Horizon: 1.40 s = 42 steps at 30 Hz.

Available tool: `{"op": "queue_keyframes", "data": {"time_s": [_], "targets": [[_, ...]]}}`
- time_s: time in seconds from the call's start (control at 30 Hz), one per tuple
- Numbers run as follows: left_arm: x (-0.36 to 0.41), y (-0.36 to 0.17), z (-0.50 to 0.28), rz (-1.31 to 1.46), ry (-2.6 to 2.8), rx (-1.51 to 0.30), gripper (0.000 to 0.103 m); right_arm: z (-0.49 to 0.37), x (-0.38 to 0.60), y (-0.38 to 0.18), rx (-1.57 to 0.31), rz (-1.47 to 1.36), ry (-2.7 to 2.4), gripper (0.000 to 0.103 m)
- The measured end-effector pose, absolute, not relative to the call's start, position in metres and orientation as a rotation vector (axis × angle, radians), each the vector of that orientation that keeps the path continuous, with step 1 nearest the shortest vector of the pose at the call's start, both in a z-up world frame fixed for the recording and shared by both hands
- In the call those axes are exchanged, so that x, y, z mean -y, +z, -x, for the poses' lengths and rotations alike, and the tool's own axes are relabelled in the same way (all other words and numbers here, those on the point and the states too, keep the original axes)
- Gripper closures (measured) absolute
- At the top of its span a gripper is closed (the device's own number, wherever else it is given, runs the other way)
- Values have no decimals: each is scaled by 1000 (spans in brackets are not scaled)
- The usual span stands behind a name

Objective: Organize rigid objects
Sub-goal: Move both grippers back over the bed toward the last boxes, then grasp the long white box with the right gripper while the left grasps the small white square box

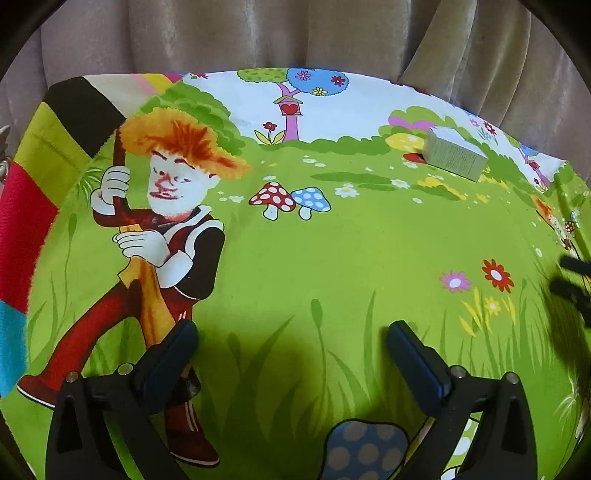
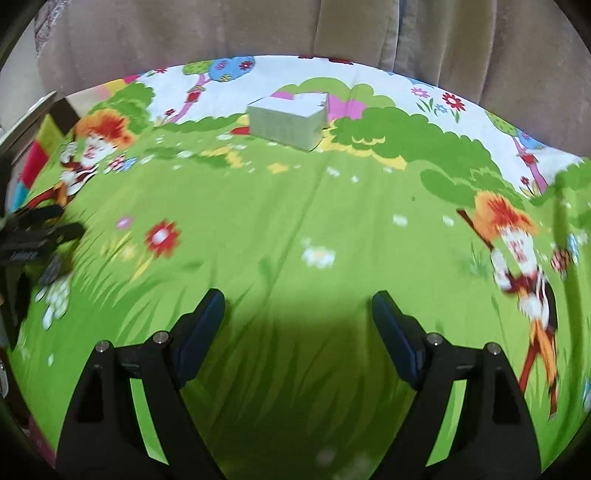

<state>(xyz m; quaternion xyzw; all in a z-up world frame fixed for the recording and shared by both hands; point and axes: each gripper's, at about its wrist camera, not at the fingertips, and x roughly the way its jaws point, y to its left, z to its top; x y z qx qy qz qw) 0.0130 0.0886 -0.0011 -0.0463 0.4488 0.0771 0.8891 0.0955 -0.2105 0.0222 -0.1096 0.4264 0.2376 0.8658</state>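
A small pale green-and-white box (image 1: 455, 153) lies on the cartoon-printed green cloth (image 1: 332, 258), far right in the left wrist view. The same box (image 2: 291, 120) sits near the far middle in the right wrist view. My left gripper (image 1: 293, 332) hovers over bare cloth with its jaws wide apart and nothing between them. My right gripper (image 2: 298, 304) is also open over bare cloth, well short of the box. The right gripper's dark fingertips (image 1: 570, 280) show at the right edge of the left wrist view. Black parts of the left gripper (image 2: 40, 232) show at the left edge of the right wrist view.
A beige curtain (image 1: 295, 33) hangs right behind the far edge of the cloth-covered surface. A striped cloth border (image 1: 33, 177) runs along the left side. A metal rail (image 2: 26, 114) shows at the far left in the right wrist view.
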Motion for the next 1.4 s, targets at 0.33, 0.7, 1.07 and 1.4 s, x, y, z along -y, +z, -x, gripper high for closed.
{"op": "queue_keyframes", "data": {"time_s": [0.33,0.7,1.07,1.4], "targets": [[-90,-2,-12,121,189,-923,0,-212,182,10,-909,310,619,7],[-90,-2,-12,124,197,-922,0,-275,126,8,-896,378,760,1],[-90,-2,-12,125,199,-922,0,-241,84,9,-866,424,887,8],[-90,-2,-12,126,199,-922,0,-234,60,16,-852,423,843,63]]}}
